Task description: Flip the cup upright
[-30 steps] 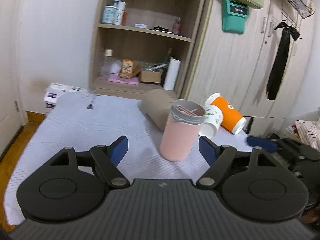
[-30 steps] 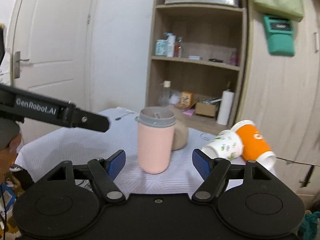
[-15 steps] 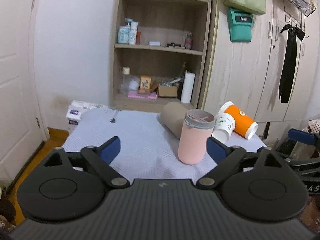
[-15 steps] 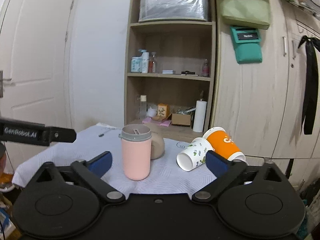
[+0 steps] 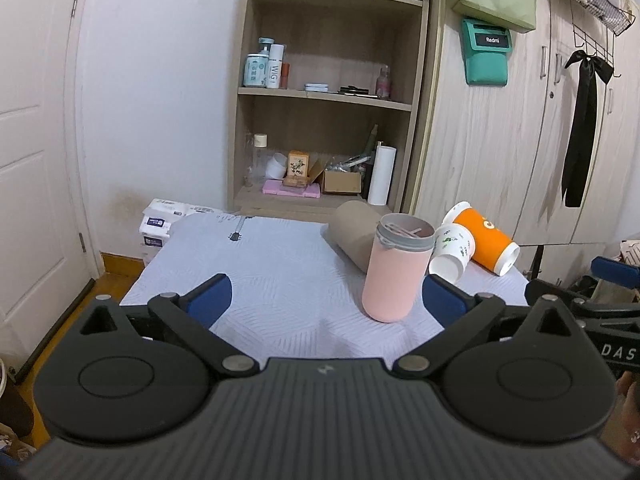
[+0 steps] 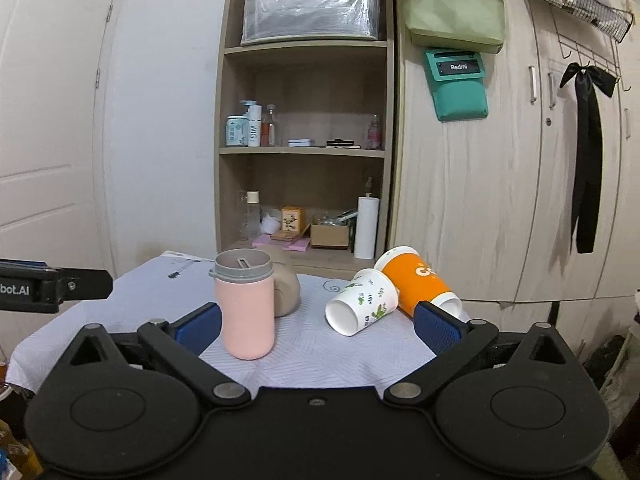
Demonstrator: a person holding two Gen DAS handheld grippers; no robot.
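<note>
While both claws, left gripper [image 5: 324,298] and right gripper [image 6: 316,322], hang apart and empty, the pink cup [image 6: 246,304] stands upright at frame centre. Three cups lie tipped behind it: white cup [image 6: 362,302], orange cup [image 6: 416,280], tan cup [image 5: 354,232]. Reaching past could topple the pink one.

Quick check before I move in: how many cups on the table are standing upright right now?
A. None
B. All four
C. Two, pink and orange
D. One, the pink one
D: only the pink cup stands upright; the white patterned cup, the orange cup and the tan cup lie on their sides.
</note>
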